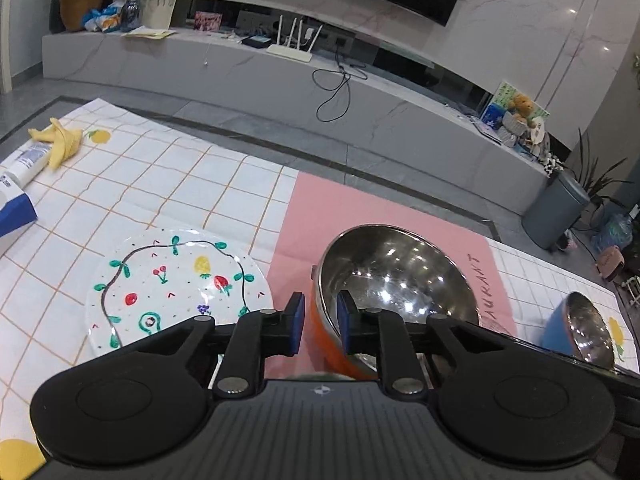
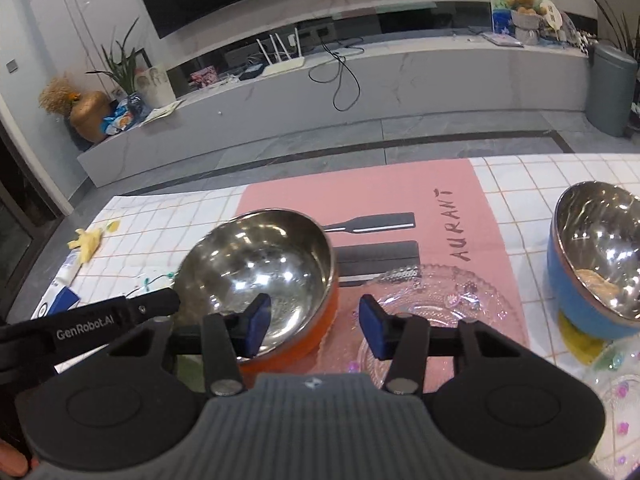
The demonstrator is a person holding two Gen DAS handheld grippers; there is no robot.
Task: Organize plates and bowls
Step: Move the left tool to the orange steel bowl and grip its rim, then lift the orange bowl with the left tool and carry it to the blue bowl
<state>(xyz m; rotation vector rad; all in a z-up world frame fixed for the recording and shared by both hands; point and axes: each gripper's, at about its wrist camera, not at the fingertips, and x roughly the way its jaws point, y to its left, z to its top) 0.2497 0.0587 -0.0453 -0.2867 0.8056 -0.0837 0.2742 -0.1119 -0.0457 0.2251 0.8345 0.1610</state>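
Observation:
An orange bowl (image 1: 394,280) with a steel inside stands tilted on the pink mat (image 1: 304,208). My left gripper (image 1: 321,324) is shut on its left rim, one blue pad outside the wall and one inside. In the right wrist view the same bowl (image 2: 260,268) sits left of centre. My right gripper (image 2: 316,330) is open astride the bowl's near right rim, its left pad over the steel inside and its right pad clear of the orange wall. A painted fruit plate (image 1: 176,288) lies left of the bowl. A clear glass plate (image 2: 440,308) lies to its right.
A blue steel-lined bowl (image 2: 596,264) holding something beige stands at the right on the checked cloth (image 1: 160,184). Another glass dish (image 2: 620,400) shows at the lower right corner. A banana peel (image 1: 60,140), a white tube (image 1: 24,164) and a blue box (image 1: 12,212) lie far left.

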